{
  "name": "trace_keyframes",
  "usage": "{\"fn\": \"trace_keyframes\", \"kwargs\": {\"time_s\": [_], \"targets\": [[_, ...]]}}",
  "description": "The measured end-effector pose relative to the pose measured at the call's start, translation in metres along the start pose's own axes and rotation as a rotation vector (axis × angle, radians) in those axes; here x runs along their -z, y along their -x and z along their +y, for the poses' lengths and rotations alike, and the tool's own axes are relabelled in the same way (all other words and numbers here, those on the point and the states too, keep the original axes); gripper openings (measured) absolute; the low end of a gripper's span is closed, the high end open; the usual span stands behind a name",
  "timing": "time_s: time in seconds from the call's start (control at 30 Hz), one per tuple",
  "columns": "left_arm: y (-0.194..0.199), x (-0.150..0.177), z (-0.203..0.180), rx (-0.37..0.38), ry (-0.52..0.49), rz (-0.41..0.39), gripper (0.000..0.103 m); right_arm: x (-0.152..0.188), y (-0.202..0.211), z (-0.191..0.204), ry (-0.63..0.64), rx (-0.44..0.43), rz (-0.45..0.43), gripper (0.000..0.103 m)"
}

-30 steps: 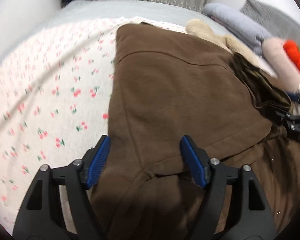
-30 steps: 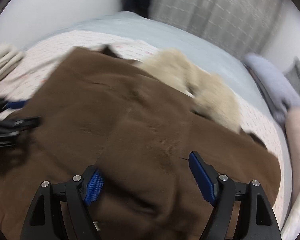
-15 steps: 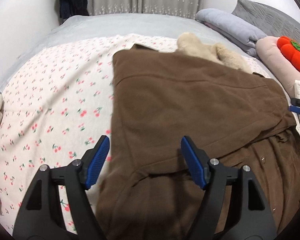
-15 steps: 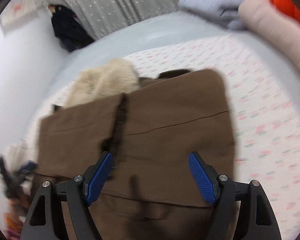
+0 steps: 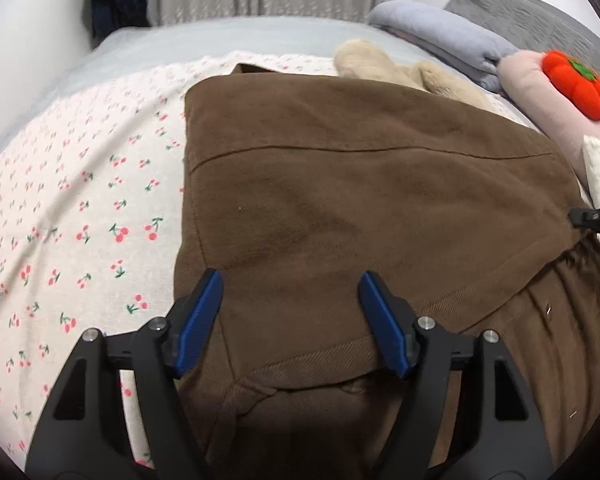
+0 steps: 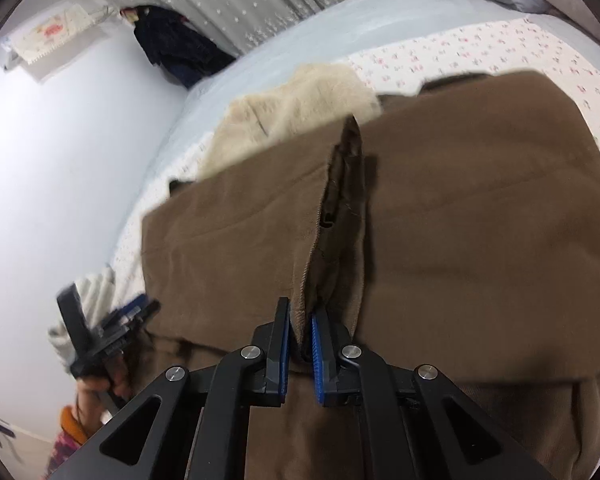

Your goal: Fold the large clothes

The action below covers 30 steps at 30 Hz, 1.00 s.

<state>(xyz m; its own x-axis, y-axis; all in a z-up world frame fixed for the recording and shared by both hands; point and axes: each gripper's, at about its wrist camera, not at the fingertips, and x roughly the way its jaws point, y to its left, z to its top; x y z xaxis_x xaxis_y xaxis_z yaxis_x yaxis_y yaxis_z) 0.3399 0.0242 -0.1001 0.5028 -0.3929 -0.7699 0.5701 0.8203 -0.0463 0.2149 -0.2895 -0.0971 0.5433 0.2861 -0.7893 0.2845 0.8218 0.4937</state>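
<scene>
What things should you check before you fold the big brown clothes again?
1. Right tongs pinching a ridge of the brown garment: ok, they have just been closing and cloth sits between the pads.
2. Left tongs ready to grab: ok, open above the garment's near left edge, nothing pinched.
3. Top layer lying smooth: ok, apart from the pinched ridge.
4. Room on the cherry-print sheet to the left: ok.
5. Fluffy cream garment out of the way: not ok, the brown garment's far edge overlaps it.
6. How many layers the right tongs caught: cannot tell.
</scene>
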Motion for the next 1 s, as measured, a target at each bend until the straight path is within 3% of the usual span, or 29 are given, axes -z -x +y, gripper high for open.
{"fn": "trace_keyframes", "kwargs": {"time_s": [0.13,0.23,0.33,0.4,0.47,0.63,0.73,0.8,0.9,1.0], "targets": [[0.003,-0.001,-0.006,-0.034,-0.010,0.006,0.073,0.003,-0.008,0.002,0.027,0.057,-0.014,0.012],[0.017,-0.009,-0.008,-0.078,-0.008,0.022,0.073,-0.002,0.002,0.015,0.061,0.133,-0.039,0.028],[0.039,-0.024,-0.007,-0.043,0.009,-0.057,0.073,-0.007,0.021,0.035,0.148,0.254,-0.149,0.041],[0.042,-0.041,-0.006,-0.040,0.021,-0.087,0.073,-0.018,0.029,0.054,0.212,0.298,-0.234,0.044],[0.034,-0.062,-0.010,-0.049,0.030,-0.091,0.073,-0.030,0.026,0.067,0.245,0.310,-0.264,0.050],[-0.010,-0.090,-0.011,-0.057,0.061,-0.047,0.073,-0.065,-0.024,0.081,0.239,0.312,-0.246,0.051],[-0.041,-0.085,-0.001,-0.101,0.063,0.003,0.073,-0.071,-0.049,0.058,0.201,0.360,-0.204,0.051],[-0.058,-0.076,0.010,-0.107,0.086,0.043,0.081,-0.070,-0.058,0.036,0.183,0.411,-0.175,0.054],[-0.061,-0.072,0.022,-0.067,0.160,0.031,0.081,-0.065,-0.055,0.006,0.107,0.272,-0.185,0.056],[-0.048,-0.073,0.012,-0.104,0.140,0.032,0.081,-0.063,-0.043,0.008,0.099,0.262,-0.160,0.059]]}}
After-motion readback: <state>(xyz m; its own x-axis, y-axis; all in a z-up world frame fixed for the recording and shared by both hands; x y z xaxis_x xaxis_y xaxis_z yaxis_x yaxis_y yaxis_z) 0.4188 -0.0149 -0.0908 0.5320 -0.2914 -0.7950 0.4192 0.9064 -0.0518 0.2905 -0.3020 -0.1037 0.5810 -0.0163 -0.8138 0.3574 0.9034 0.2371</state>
